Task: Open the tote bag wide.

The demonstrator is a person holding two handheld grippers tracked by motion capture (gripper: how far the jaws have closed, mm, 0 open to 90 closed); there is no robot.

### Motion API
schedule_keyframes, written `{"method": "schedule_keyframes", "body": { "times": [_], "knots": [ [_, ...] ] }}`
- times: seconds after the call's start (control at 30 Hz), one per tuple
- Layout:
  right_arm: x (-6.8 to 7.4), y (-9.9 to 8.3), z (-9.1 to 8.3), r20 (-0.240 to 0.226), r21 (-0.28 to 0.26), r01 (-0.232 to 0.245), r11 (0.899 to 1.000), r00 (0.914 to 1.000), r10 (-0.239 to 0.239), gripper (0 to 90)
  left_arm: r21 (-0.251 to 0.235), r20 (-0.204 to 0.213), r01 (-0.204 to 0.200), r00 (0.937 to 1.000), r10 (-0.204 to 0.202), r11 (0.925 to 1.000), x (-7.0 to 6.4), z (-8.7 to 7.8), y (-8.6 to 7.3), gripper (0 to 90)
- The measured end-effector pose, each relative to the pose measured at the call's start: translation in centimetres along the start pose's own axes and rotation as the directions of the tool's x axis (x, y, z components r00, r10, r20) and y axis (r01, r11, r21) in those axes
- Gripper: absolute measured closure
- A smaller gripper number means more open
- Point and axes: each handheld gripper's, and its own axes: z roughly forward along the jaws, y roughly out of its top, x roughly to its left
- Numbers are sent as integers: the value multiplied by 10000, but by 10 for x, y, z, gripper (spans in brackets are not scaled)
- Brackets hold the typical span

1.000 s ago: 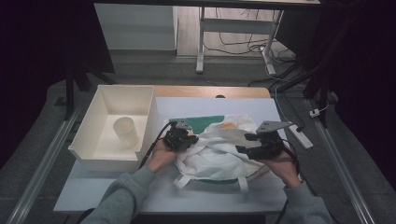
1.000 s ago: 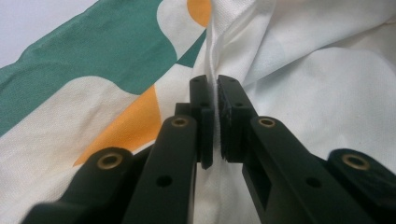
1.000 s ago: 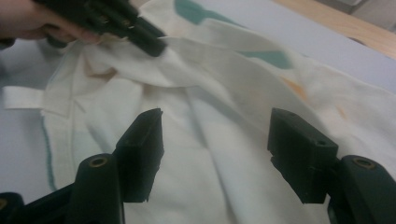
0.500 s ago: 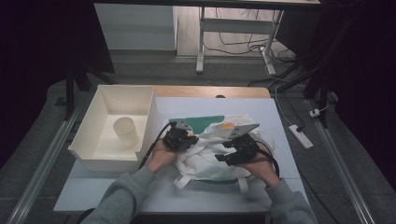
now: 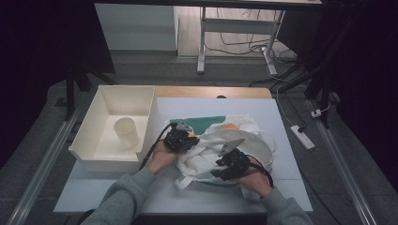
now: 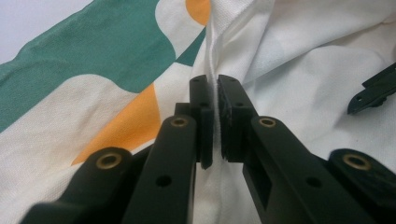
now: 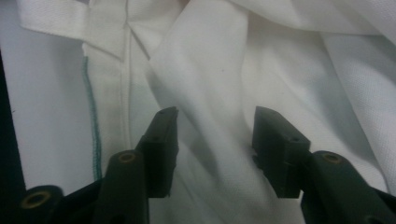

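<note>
the white cloth bag (image 5: 237,145) lies crumpled mid-table, right of the cream bin (image 5: 101,143). the left gripper (image 6: 214,100) pinches a raised fold of it; the right gripper (image 7: 215,128), jaws wide apart, holds nothing above its folds. green and orange patches, green-stitched hem.

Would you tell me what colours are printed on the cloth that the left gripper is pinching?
The white cloth has green and orange patches, clearest in the left gripper view.

Crumpled white cloth (image 5: 244,140), green-orange print
</note>
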Motion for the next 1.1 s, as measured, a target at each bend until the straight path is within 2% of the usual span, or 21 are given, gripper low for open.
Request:
{"method": "schedule_keyframes", "body": {
  "times": [0.1,0.27,0.43,0.6,0.67,0.83,0.93,1.0,1.1],
  "knots": [
    [-2,-1,-1,7,-76,-53,10000,10000,53,567,4,15,10,10000,-11,10000,0,0,0,841],
    [-4,-4,1,336,-31,5,10000,9994,-3,749,-3,18,4,10000,-4,10000,0,0,0,839],
    [-4,-4,3,465,90,64,9999,9989,-68,858,-15,35,3,10000,-3,10000,1,0,0,839],
    [-3,-4,-1,358,-95,-8,10000,9994,11,882,-24,64,-29,10000,29,10000,-1,-2,0,836],
    [2,-3,-8,156,-216,-45,9998,9999,48,885,-47,149,-115,9998,116,9999,-4,-5,1,834],
    [18,-5,-19,-134,-245,322,9992,9994,-325,886,-111,418,-458,9981,462,9989,-12,-15,3,824],
    [14,-9,-19,-350,-332,99,9994,9993,-111,885,-187,453,-546,9974,554,9983,-17,-18,5,806],
    [10,-12,-17,-578,-409,-141,9991,9983,117,885,-314,442,-638,9969,651,9975,-20,-22,7,773],
    [10,-12,-16,-543,-377,-76,9993,9985,55,884,-657,463,-640,9967,671,9958,-24,-30,13,682]
  ]
}}
